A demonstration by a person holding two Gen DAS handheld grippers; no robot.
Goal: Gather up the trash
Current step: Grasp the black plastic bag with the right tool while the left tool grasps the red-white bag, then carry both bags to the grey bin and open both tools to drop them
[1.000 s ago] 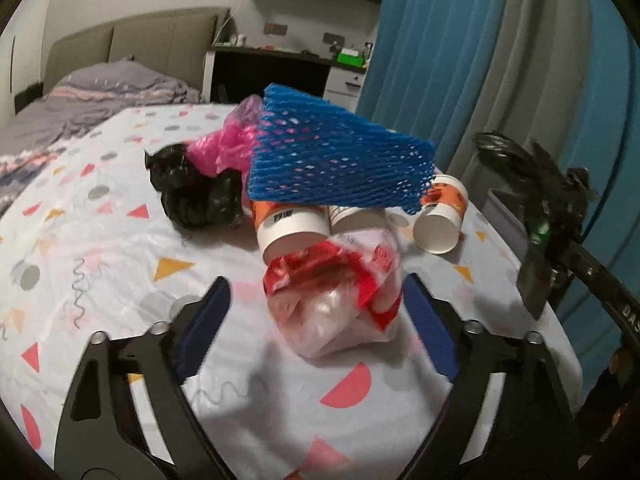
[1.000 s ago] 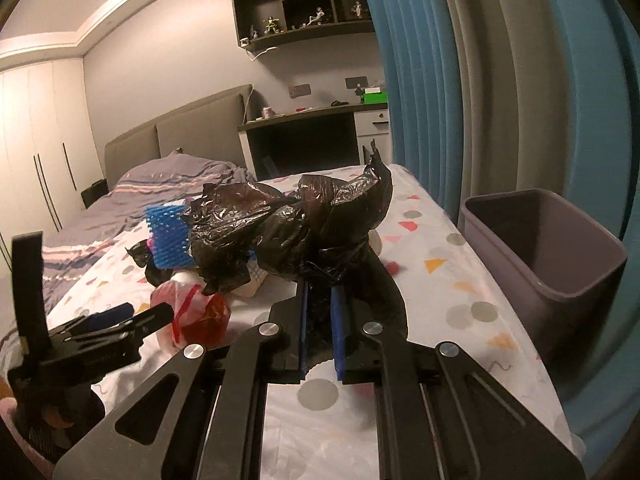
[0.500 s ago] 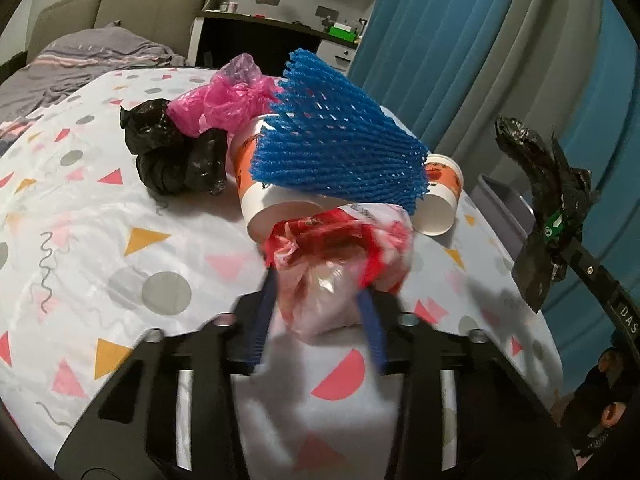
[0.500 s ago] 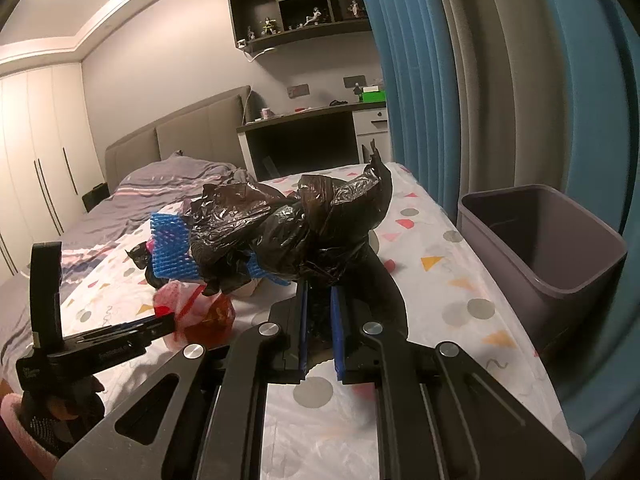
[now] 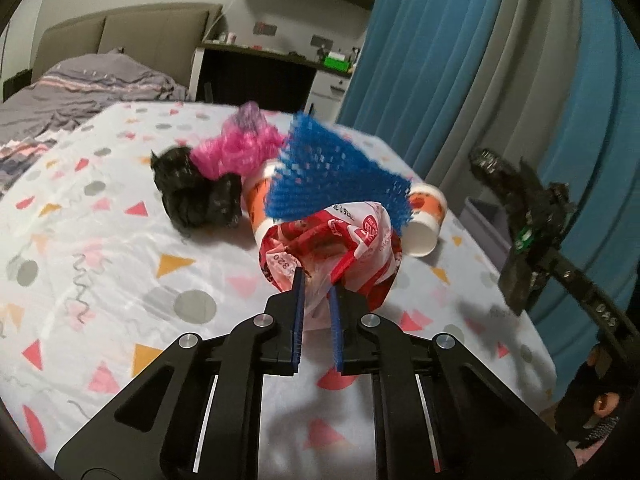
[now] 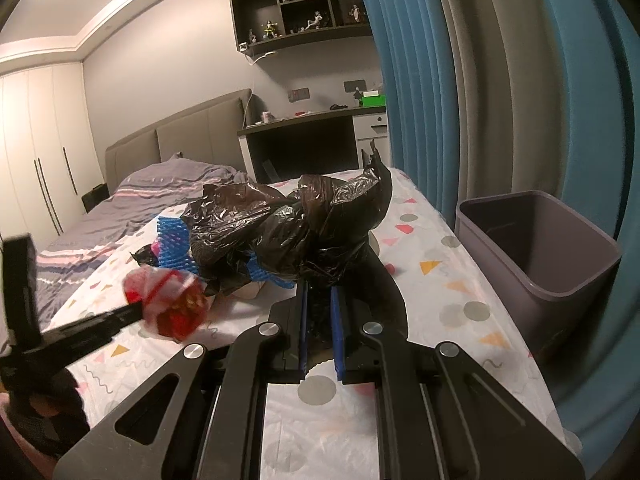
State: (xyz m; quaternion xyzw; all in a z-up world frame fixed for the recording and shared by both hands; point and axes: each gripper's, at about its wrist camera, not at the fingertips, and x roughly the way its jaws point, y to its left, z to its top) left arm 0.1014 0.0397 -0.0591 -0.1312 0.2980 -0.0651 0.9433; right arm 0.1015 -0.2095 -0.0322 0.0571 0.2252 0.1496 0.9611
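From the left wrist, the left gripper (image 5: 318, 280) was closing its jaws on one crinkled red-and-white plastic bag (image 5: 340, 248) above the patterned bedsheet (image 5: 100, 280). Behind lay two paper cups (image 5: 424, 220), one blue foam net (image 5: 332, 176), one pink bag (image 5: 240, 148) and one black bag (image 5: 196, 196).

From the right wrist, the right gripper (image 6: 319, 292) pinched one glossy, crumpled black bin bag (image 6: 296, 228) tight, near one grey rectangular bin (image 6: 536, 248).

Dim warm indoor light; bright cove glow on ceiling (image 6: 48, 12) upper left. Strong fisheye bending, dark vignetted corners. Motion blur on pink bag (image 5: 240, 148). Soft shadows under grippers.
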